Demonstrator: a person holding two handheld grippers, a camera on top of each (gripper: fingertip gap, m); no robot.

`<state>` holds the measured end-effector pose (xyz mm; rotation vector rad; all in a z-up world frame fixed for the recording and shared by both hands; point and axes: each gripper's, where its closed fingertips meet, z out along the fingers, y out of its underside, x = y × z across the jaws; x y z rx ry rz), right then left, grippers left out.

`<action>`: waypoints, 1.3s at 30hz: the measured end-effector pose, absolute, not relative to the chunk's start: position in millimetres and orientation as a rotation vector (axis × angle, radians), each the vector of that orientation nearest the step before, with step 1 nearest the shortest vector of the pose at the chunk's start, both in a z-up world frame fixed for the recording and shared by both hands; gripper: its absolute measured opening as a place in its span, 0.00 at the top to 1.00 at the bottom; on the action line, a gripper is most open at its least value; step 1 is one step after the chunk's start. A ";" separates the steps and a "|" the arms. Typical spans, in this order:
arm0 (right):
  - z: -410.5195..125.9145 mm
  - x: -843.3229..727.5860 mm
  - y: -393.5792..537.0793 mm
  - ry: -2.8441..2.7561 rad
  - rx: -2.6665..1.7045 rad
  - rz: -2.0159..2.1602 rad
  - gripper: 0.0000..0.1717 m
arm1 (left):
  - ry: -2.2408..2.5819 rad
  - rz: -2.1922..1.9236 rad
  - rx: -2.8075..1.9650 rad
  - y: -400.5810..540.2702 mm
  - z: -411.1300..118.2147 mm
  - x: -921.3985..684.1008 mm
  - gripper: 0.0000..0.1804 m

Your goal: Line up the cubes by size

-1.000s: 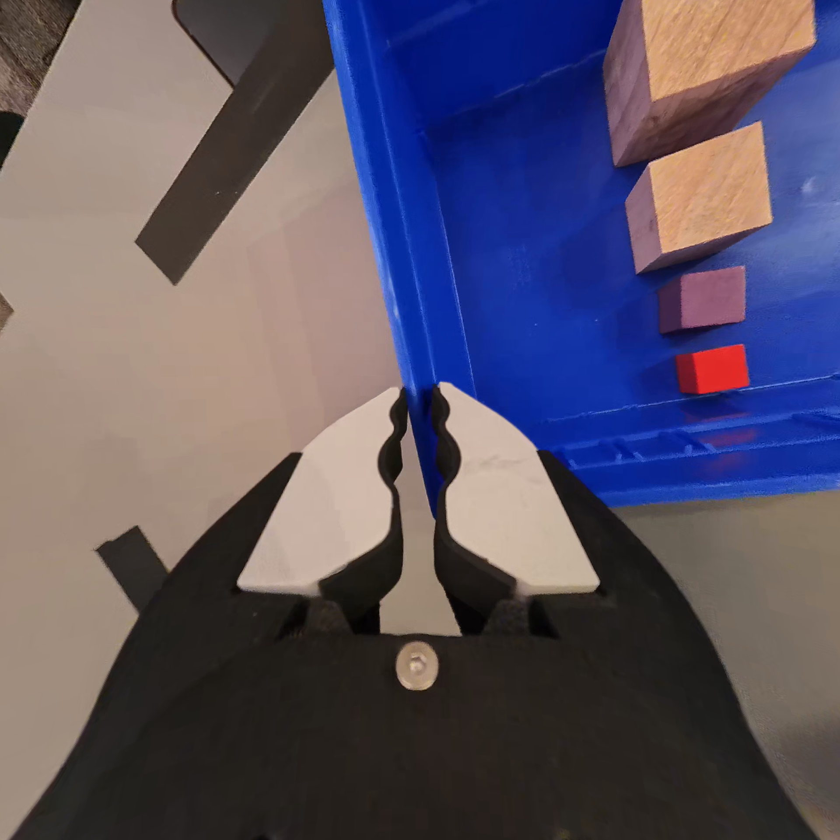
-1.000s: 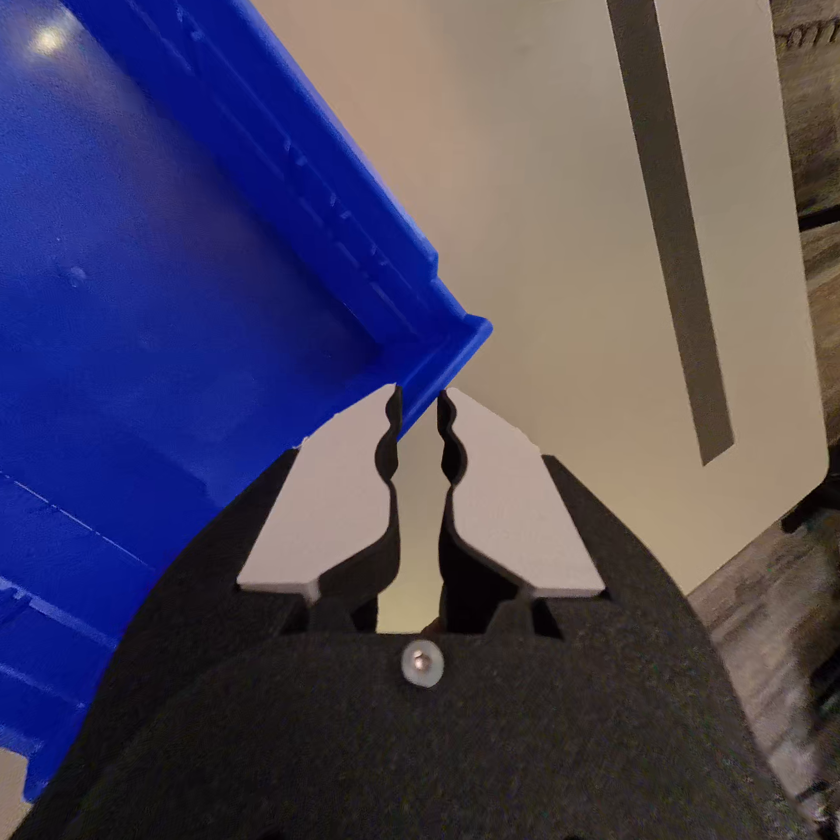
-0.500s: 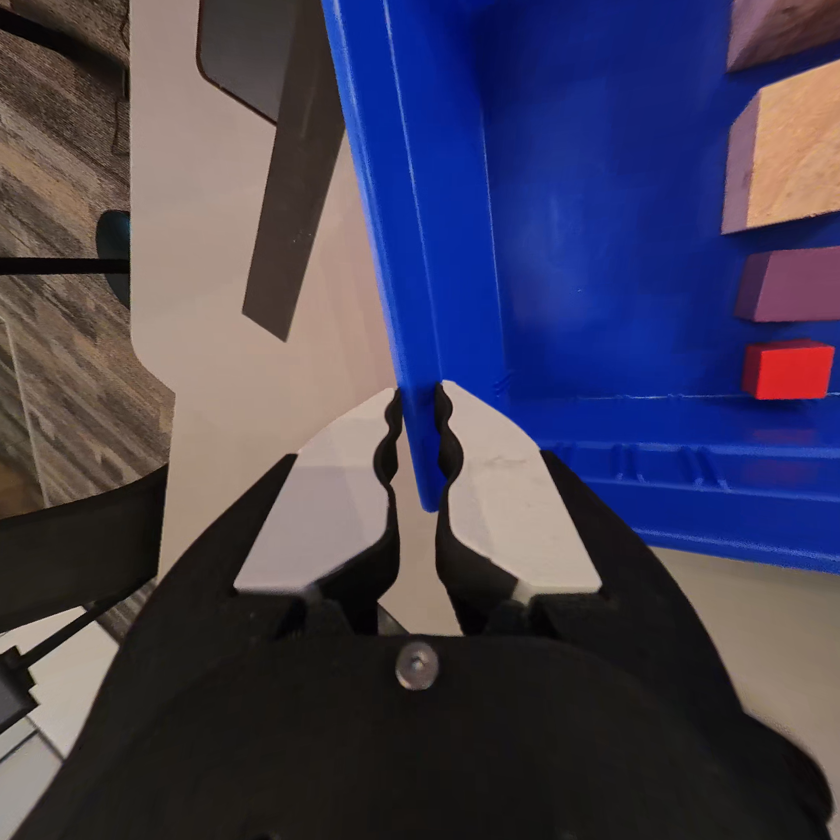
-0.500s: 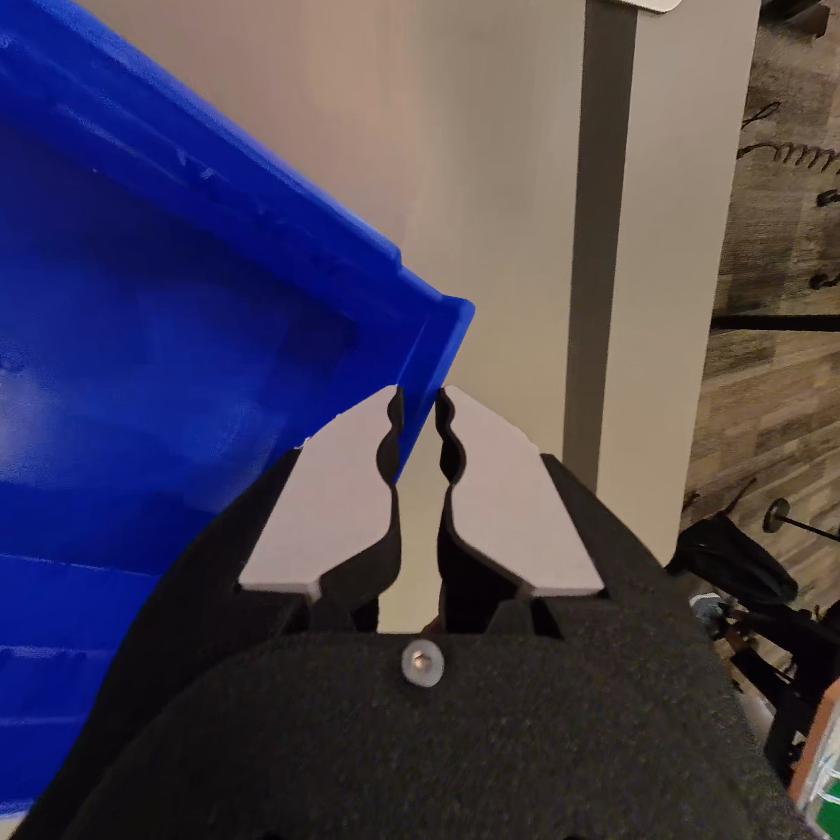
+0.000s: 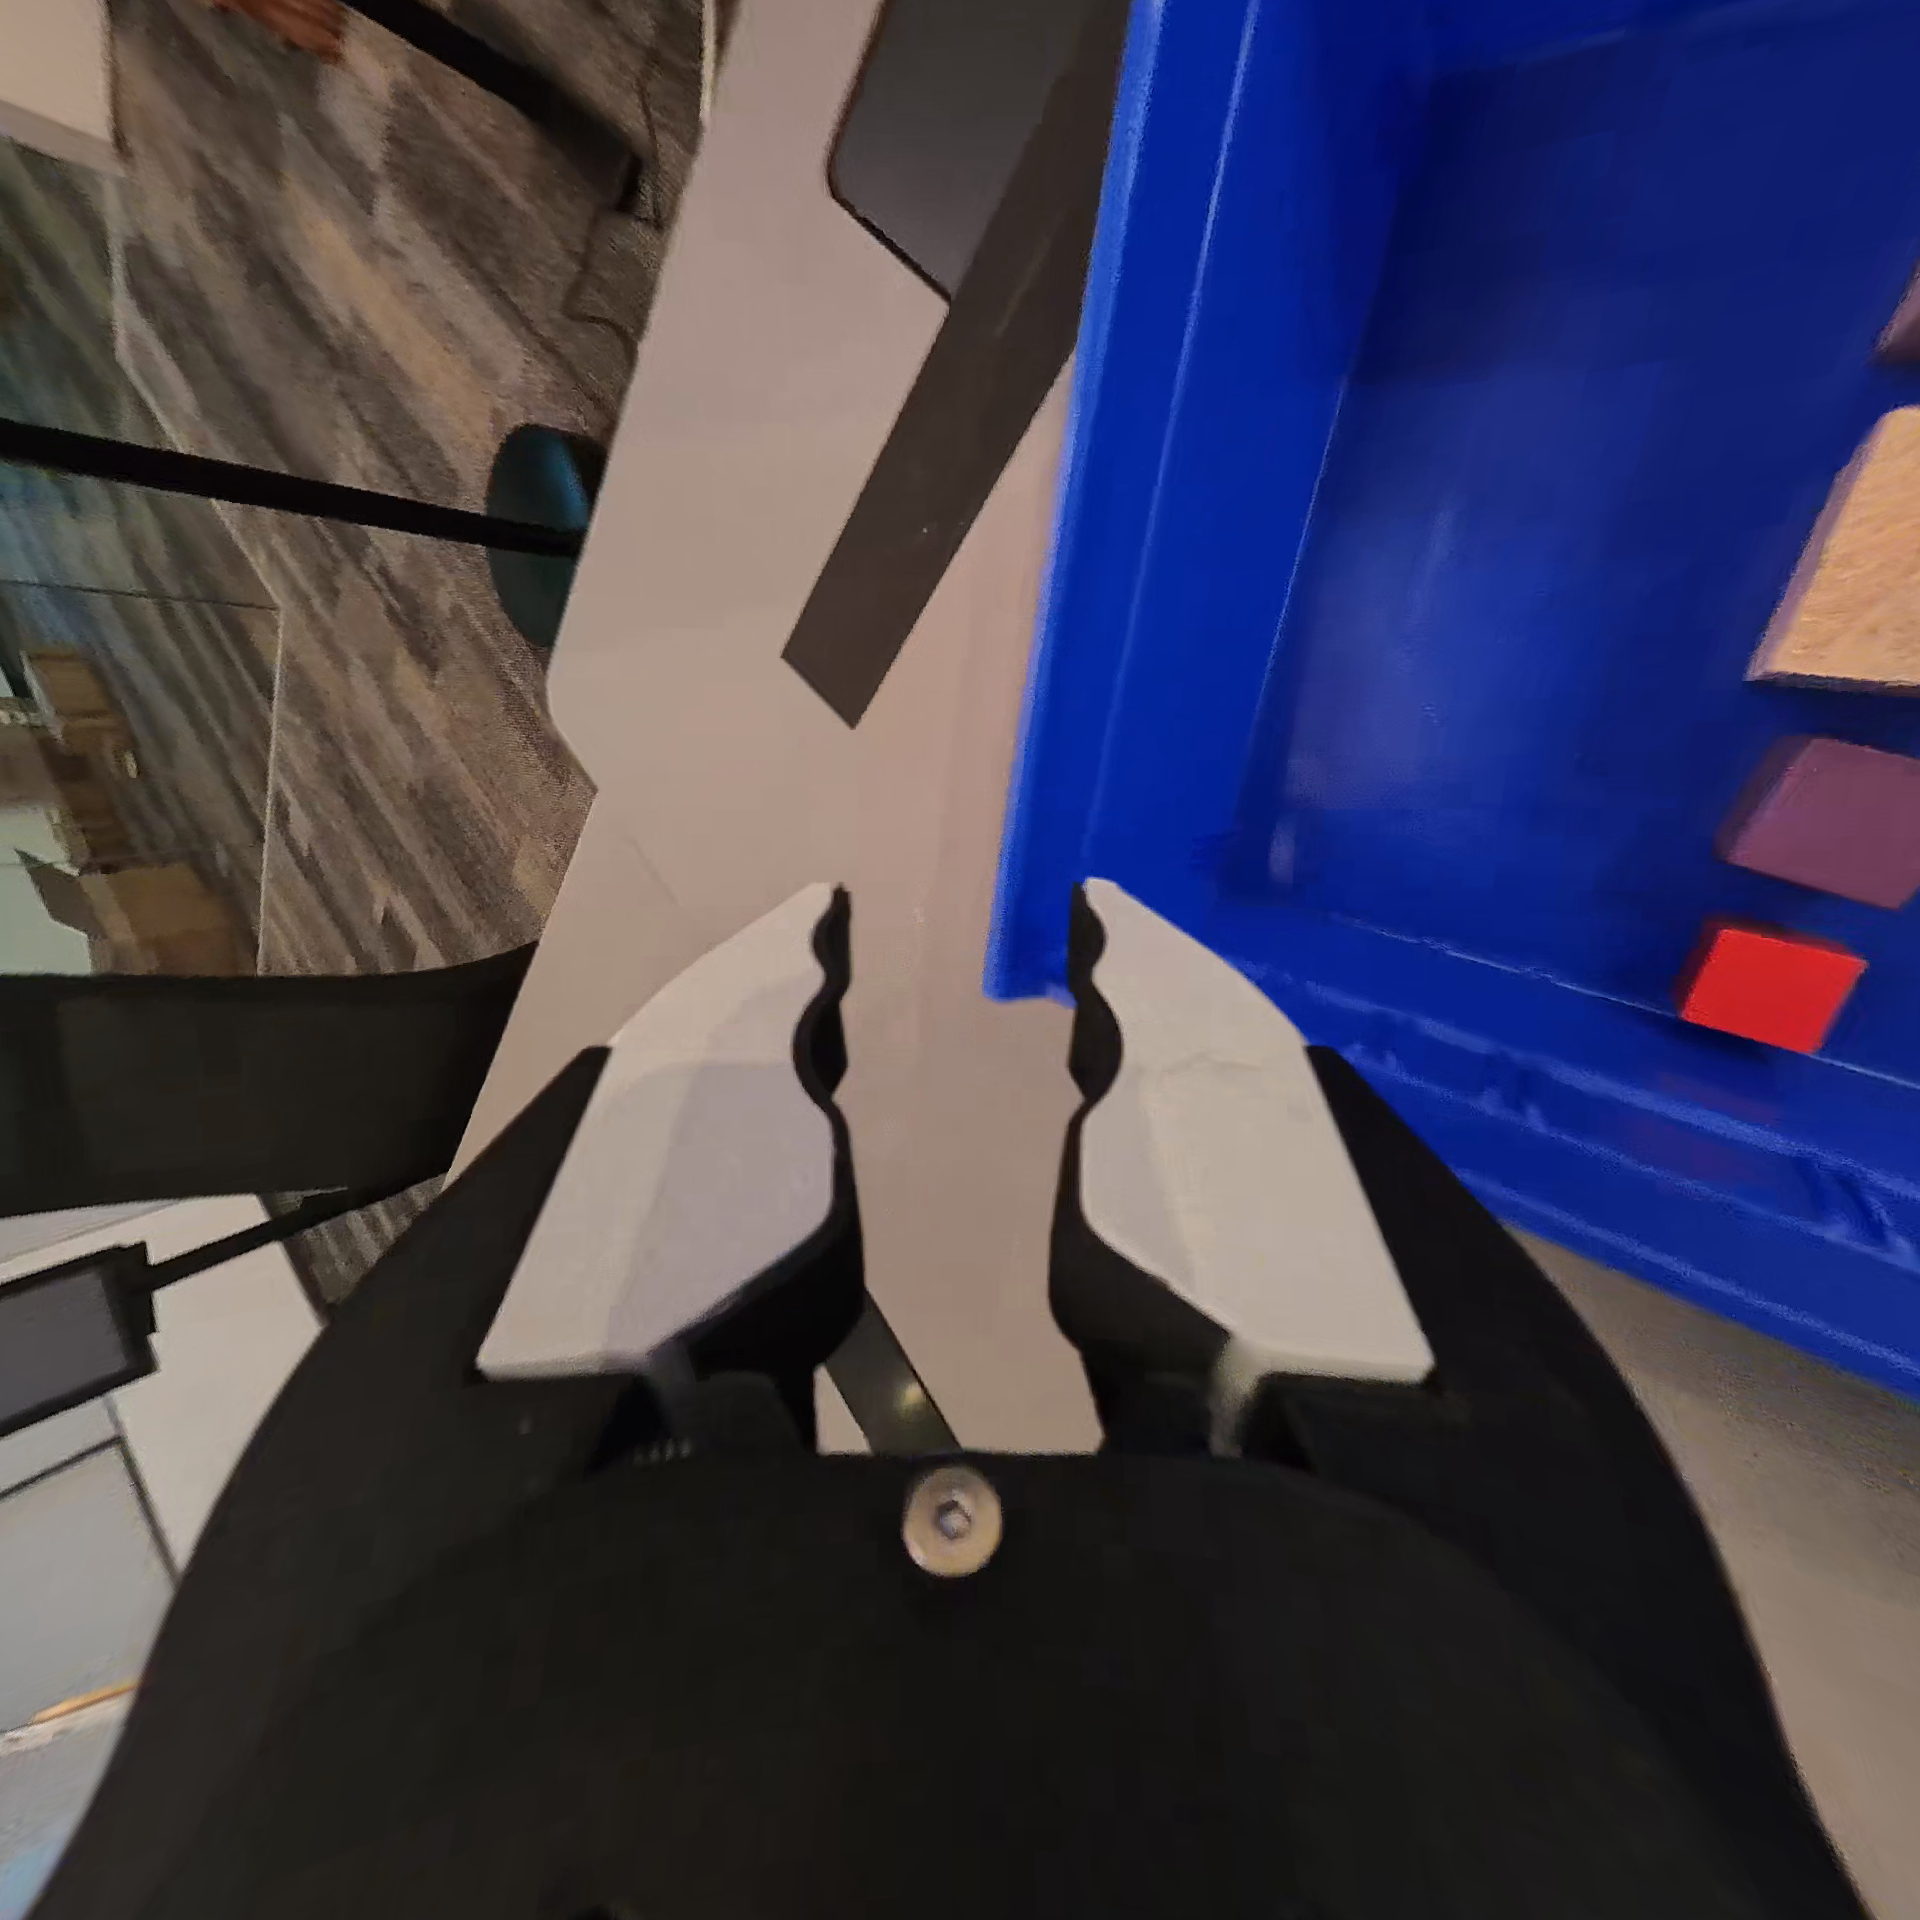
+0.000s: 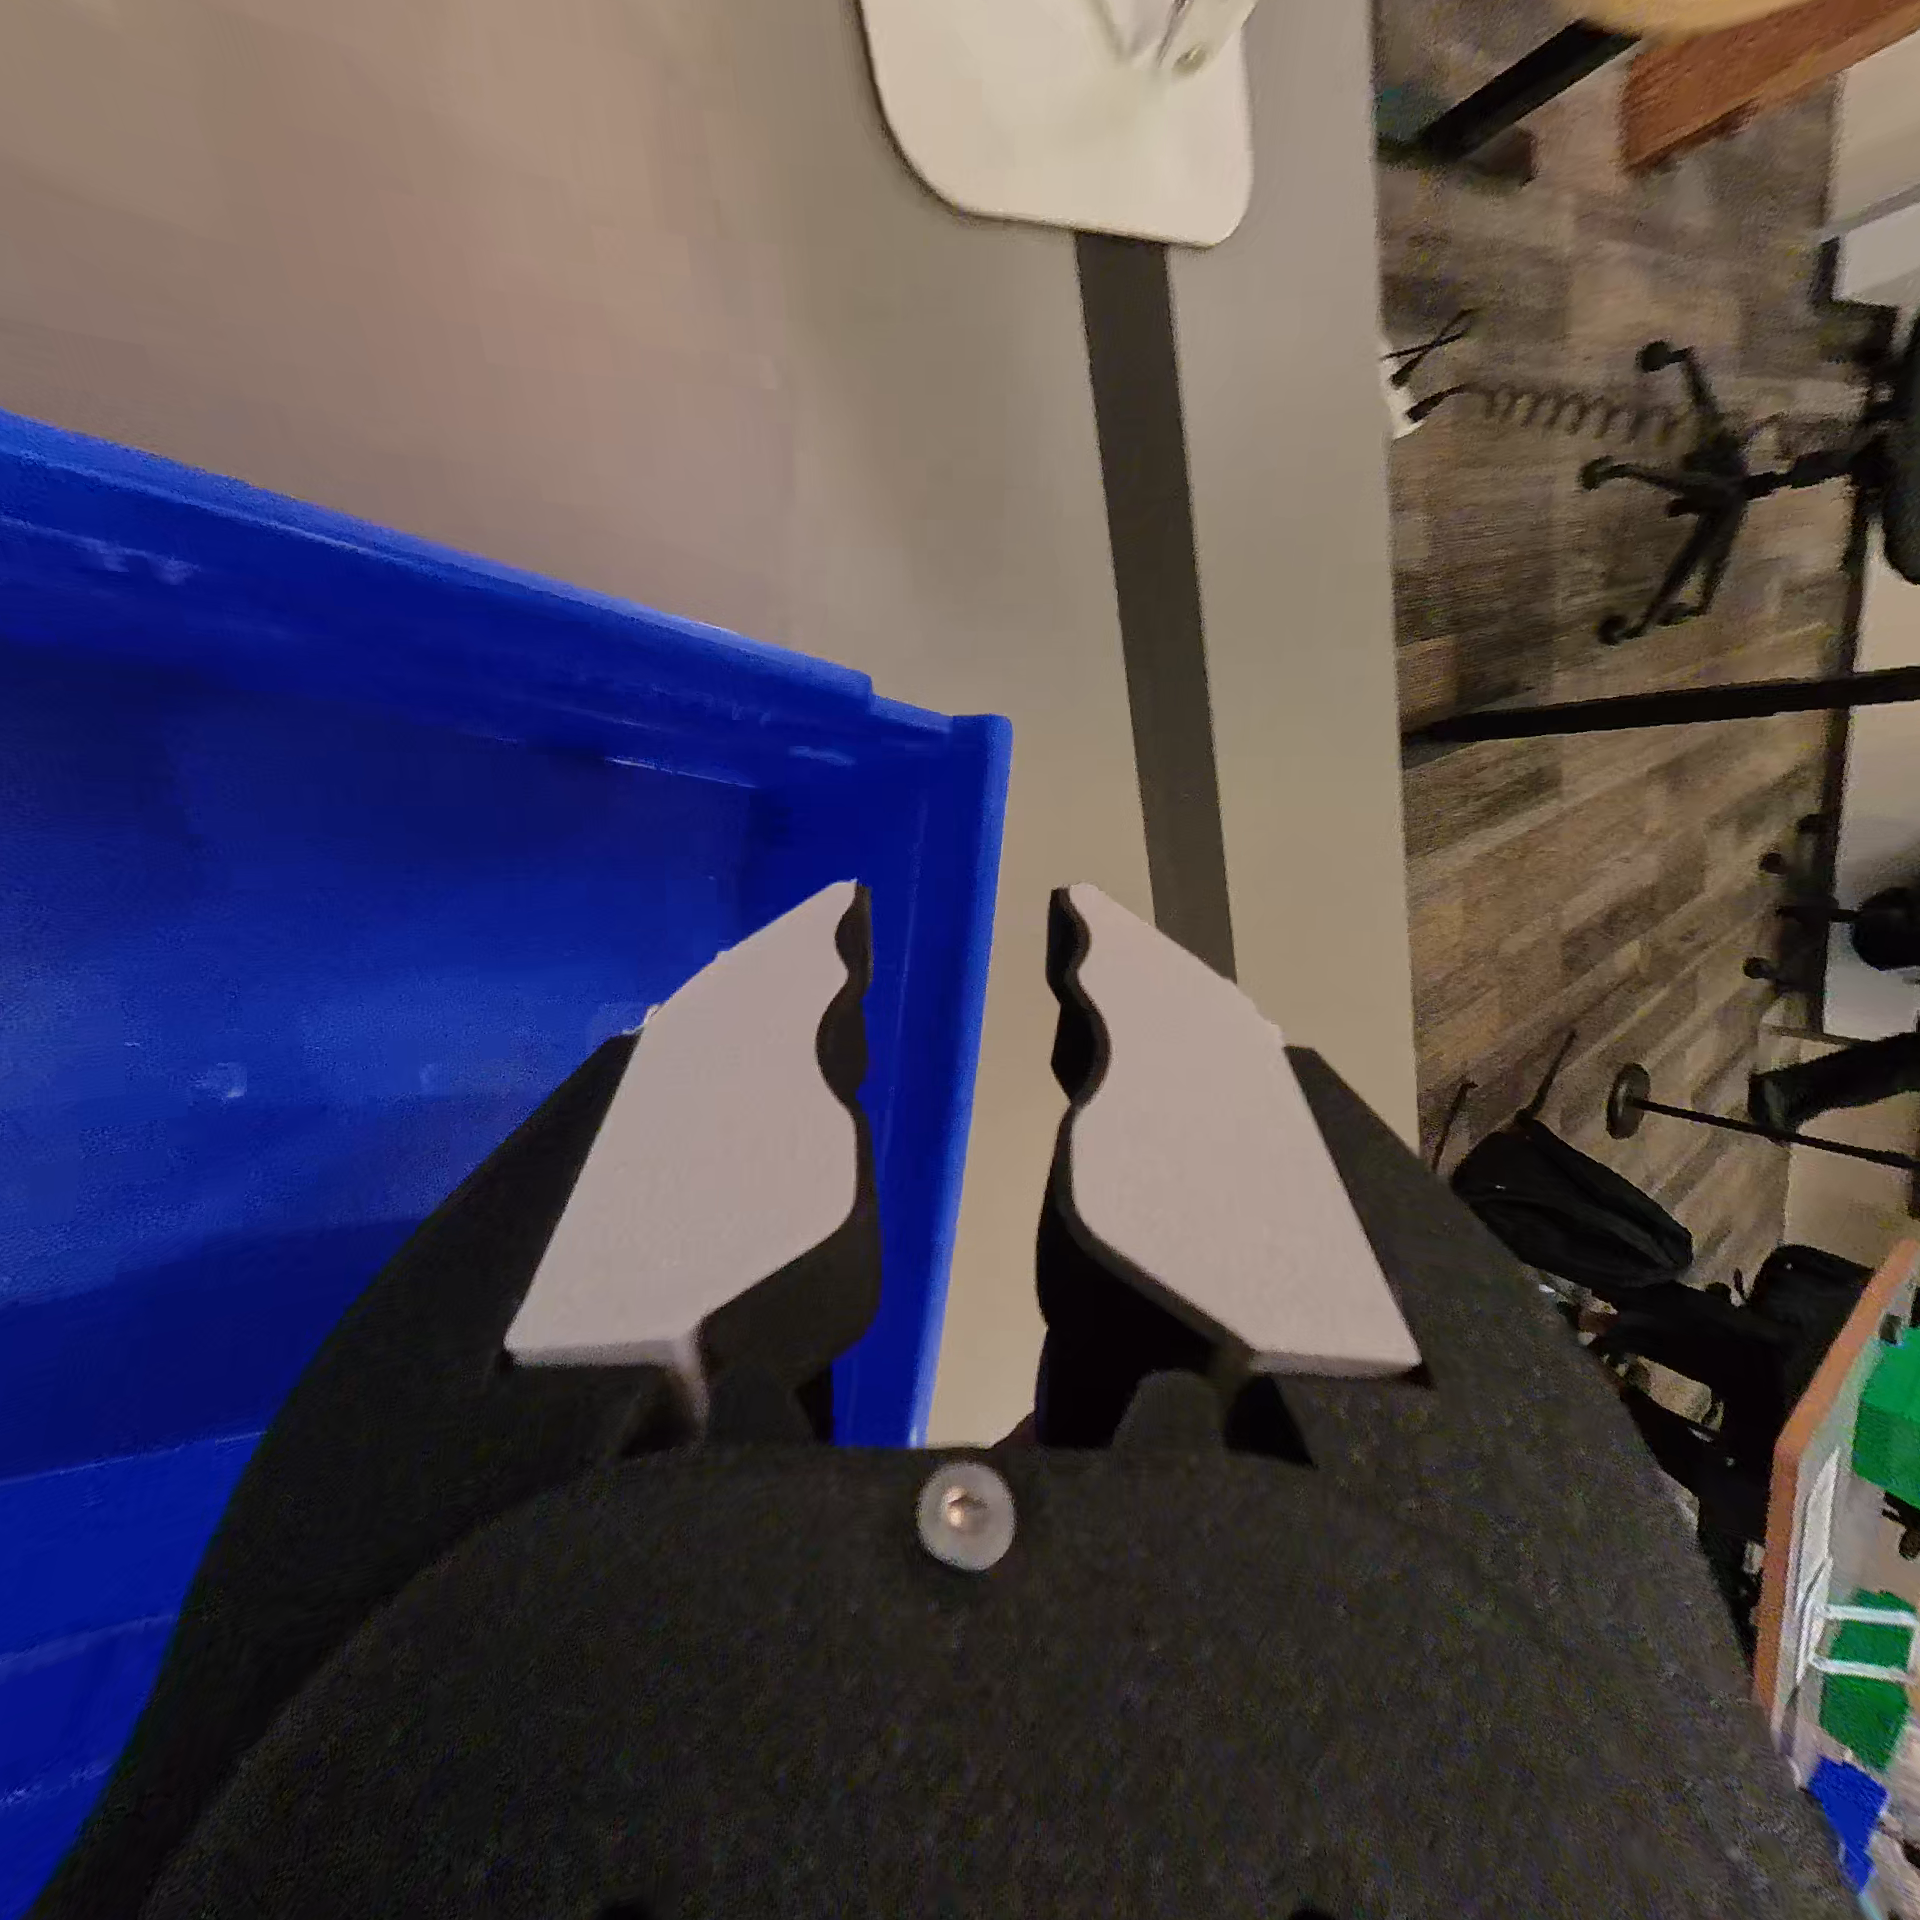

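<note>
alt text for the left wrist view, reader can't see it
The left gripper hangs open at the corner of a blue bin, gripping nothing. In the bin, a red cube, a purple cube and a wooden cube form a line.

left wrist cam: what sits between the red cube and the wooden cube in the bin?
The purple cube, between the red cube and the wooden cube, in the left wrist view.

Pale tabletop [image 6: 623, 312] with dark stripes [image 6: 1143, 582]; grey wood-look floor [image 6: 1610, 831]; perhaps office-chair bases [image 6: 1704, 488]
</note>
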<state>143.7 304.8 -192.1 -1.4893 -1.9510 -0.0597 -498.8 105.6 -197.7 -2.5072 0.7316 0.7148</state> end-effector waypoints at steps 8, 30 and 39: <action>-165.8 154.0 167.5 -1.967 -1.426 0.129 0.80 | 0.753 0.374 -2.306 48.3 -139.3 -355.5 0.73; -301.1 170.0 51.6 -2.359 -1.587 0.026 0.77 | 1.132 0.353 -2.678 4.6 -304.6 -236.6 0.82; -314.2 179.8 60.3 -2.400 -1.602 -0.031 0.83 | 1.247 0.409 -2.719 -8.8 -306.6 -257.5 0.86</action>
